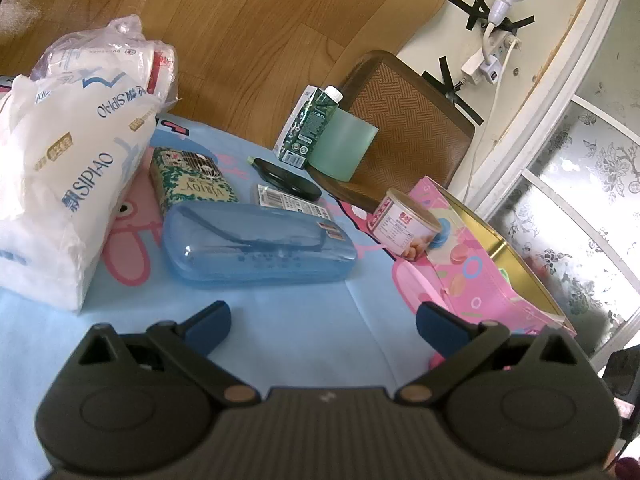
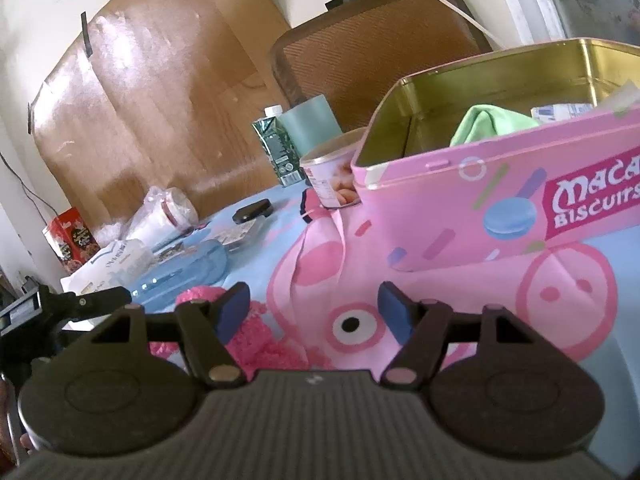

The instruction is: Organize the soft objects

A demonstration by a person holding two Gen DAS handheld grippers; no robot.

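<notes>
Partly done, by the look of it. The pink biscuit tin [image 2: 460, 184] stands open on the cartoon tablecloth [image 1: 304, 320], with a green cloth [image 2: 492, 124] and some pale packet already inside. A fuzzy pink soft item [image 2: 256, 336] lies on the cloth just under the right gripper [image 2: 316, 312], whose jaws are spread wide with nothing between them. The left gripper [image 1: 324, 320] is also open and empty, hovering over bare cloth. The big tissue pack [image 1: 68, 184] sits well apart from the tin, untouched. Hard stuff nearby, the blue glasses case [image 1: 256, 244] and small can [image 1: 404, 228], probably stays. Likely left: the fuzzy item, maybe the tissues.
</notes>
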